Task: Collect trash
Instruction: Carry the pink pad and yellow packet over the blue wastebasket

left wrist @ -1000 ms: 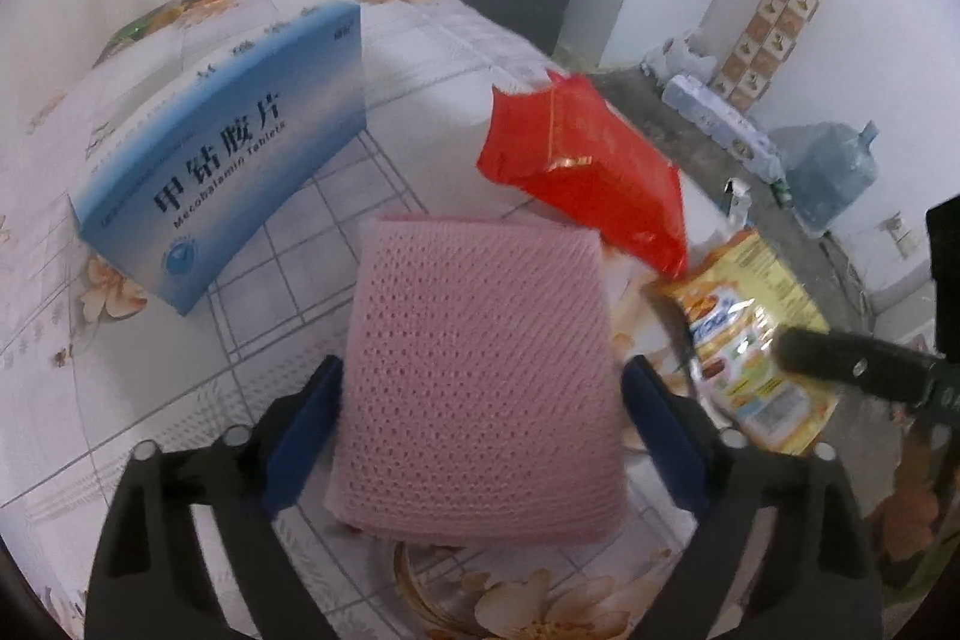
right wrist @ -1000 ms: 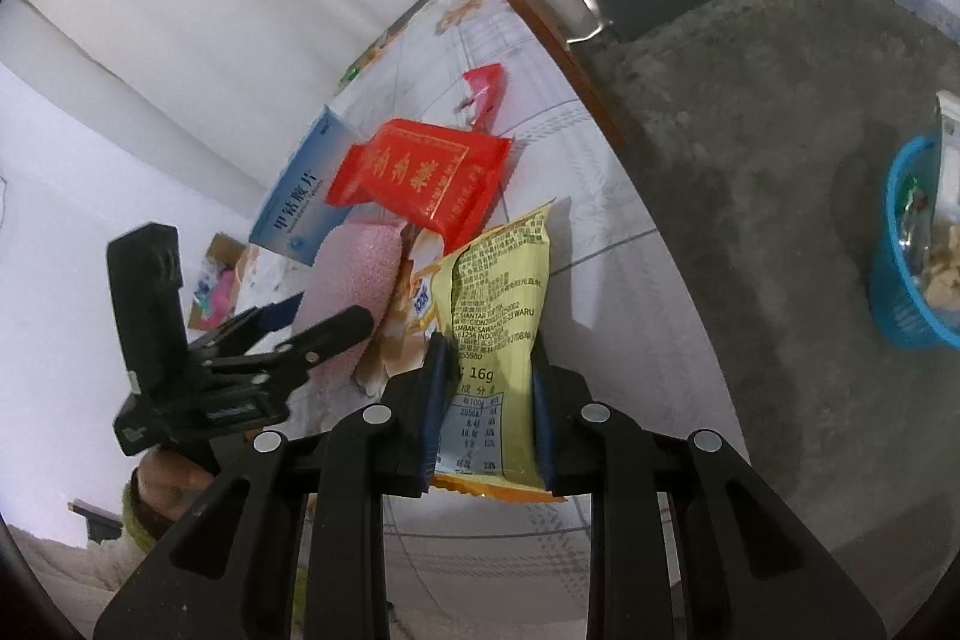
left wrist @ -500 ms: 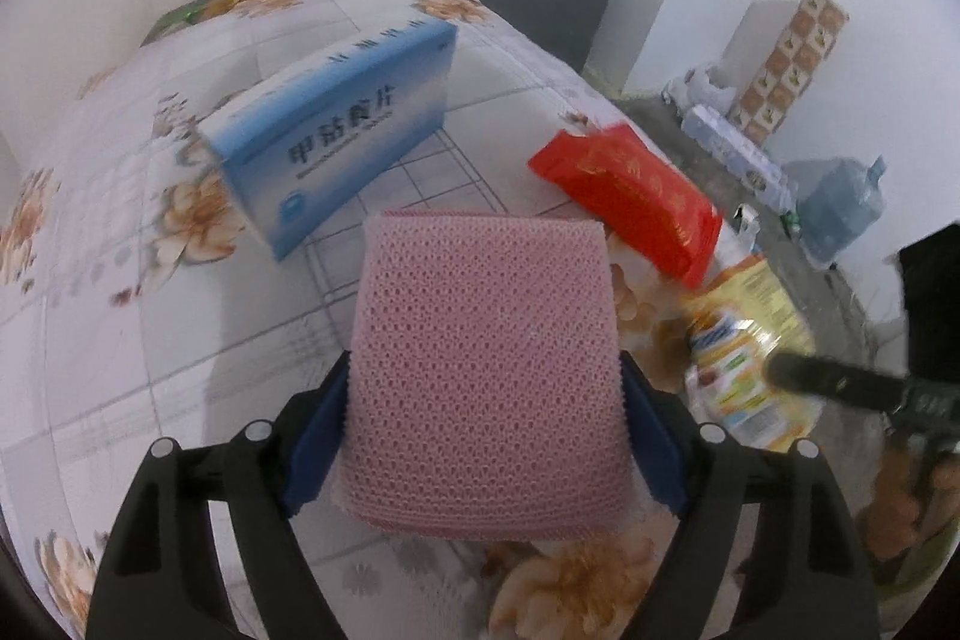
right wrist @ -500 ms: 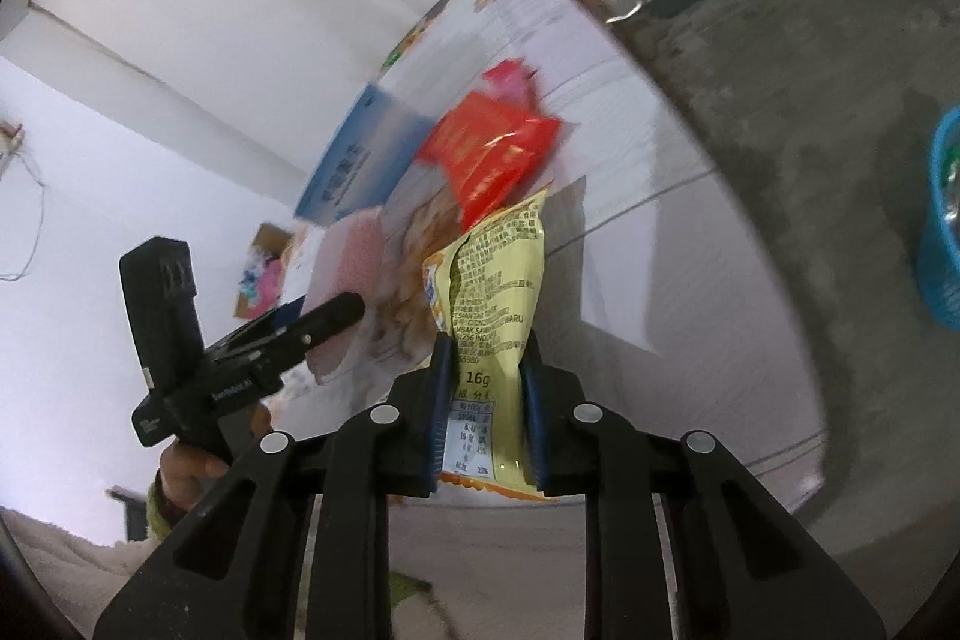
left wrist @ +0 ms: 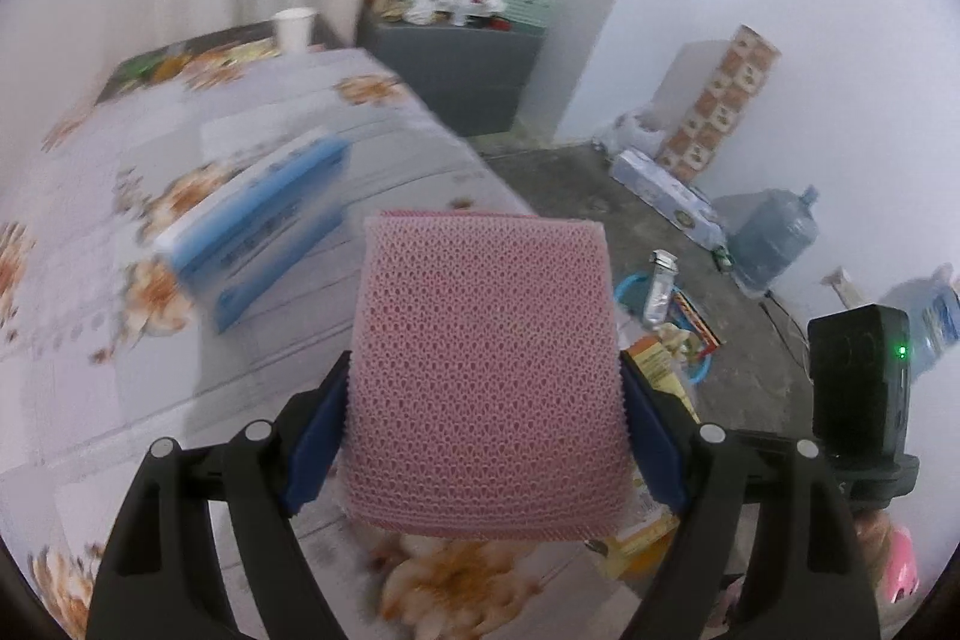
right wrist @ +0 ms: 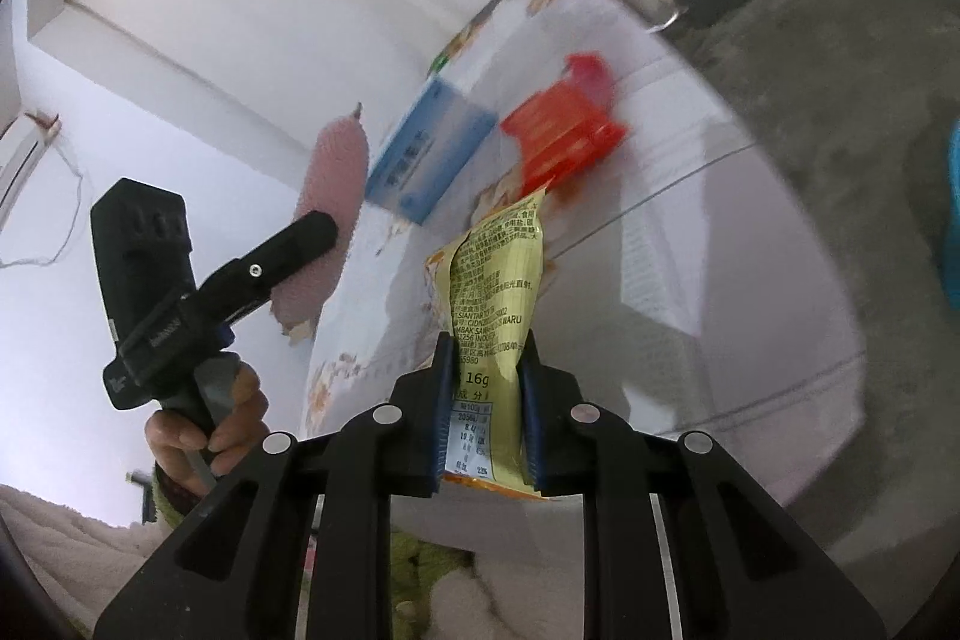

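Note:
My left gripper (left wrist: 483, 382) is shut on a pink foam mesh sleeve (left wrist: 486, 358), held flat above the floral table (left wrist: 288, 118); its blue pads press on both side edges. My right gripper (right wrist: 487, 346) is shut on a yellow snack packet (right wrist: 495, 280), which stands upright off the table. The right wrist view shows the left gripper (right wrist: 300, 232) in a hand (right wrist: 204, 430), with the pink sleeve (right wrist: 336, 172) raised in the air. A red packet (right wrist: 558, 130) and a blue medicine box (right wrist: 429, 154) lie on the table. The pink sleeve hides the red packet in the left wrist view.
A blue trash basket (left wrist: 630, 286) holding a bottle and wrappers stands on the grey floor past the table edge, and shows again as a blue basket (right wrist: 954, 220) at the right rim. A paper cup (left wrist: 293, 28) stands at the table's far end. A dark cabinet (left wrist: 456, 70) and water jugs (left wrist: 774, 238) line the walls.
The left gripper has risen with the pink sleeve, lifting it off the table, and now looks toward the floor and basket. The right gripper has shifted with the yellow packet, still clamped.

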Action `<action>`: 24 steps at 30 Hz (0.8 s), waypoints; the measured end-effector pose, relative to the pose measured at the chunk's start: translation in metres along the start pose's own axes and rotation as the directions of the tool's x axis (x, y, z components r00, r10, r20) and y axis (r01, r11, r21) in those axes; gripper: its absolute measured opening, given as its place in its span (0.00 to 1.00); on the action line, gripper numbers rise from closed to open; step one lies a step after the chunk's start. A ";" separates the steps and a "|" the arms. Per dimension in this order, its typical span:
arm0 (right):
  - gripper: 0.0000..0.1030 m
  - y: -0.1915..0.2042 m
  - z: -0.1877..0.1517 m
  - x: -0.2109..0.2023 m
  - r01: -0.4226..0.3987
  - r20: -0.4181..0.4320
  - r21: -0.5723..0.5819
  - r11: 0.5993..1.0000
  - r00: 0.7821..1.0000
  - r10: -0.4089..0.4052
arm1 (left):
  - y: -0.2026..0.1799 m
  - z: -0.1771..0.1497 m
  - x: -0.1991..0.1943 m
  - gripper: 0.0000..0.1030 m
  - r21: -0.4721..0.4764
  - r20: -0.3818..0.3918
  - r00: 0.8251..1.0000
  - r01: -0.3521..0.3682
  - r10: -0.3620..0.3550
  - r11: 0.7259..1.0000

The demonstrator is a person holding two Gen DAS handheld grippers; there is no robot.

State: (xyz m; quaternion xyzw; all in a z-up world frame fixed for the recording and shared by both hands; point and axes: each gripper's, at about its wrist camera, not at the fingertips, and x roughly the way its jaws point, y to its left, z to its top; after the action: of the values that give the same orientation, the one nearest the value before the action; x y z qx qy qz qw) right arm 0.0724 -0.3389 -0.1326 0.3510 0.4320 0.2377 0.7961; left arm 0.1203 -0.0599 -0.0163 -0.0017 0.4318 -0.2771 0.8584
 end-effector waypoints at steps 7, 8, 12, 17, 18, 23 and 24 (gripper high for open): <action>0.18 -0.060 -0.003 -0.077 0.073 0.213 0.159 0.985 0.971 -0.106 | -0.090 0.045 0.042 0.78 0.161 -0.068 0.989 0.140 -0.130 0.977; 0.18 -0.073 -0.006 -0.091 0.102 0.245 0.197 0.975 0.958 -0.150 | -0.102 0.049 0.049 0.78 0.182 -0.082 0.985 0.163 -0.150 0.970; 0.19 -0.125 -0.020 -0.145 0.217 0.320 0.366 0.905 0.884 -0.341 | -0.166 0.070 0.102 0.78 0.231 -0.196 0.956 0.259 -0.216 0.938; 0.18 -0.179 -0.038 -0.182 0.215 0.354 0.537 0.816 0.820 -0.449 | -0.232 0.083 0.191 0.78 0.213 -0.372 0.899 0.325 -0.231 0.922; 0.18 -0.190 -0.042 -0.185 0.218 0.351 0.565 0.796 0.810 -0.471 | -0.244 0.083 0.211 0.78 0.212 -0.407 0.886 0.331 -0.225 0.920; 0.15 -0.239 -0.045 -0.189 0.209 0.341 0.641 0.738 0.784 -0.518 | -0.280 0.082 0.294 0.78 0.206 -0.498 0.851 0.302 -0.166 0.931; 0.14 -0.251 -0.042 -0.189 0.201 0.338 0.652 0.731 0.785 -0.518 | -0.286 0.081 0.311 0.78 0.209 -0.509 0.848 0.290 -0.149 0.934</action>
State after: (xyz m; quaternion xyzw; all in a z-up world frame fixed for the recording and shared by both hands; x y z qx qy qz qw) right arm -0.0419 -0.6140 -0.2419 0.5323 0.3238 -0.1710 0.7632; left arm 0.1923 -0.4691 -0.1261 0.1385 0.5866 -0.4235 0.6763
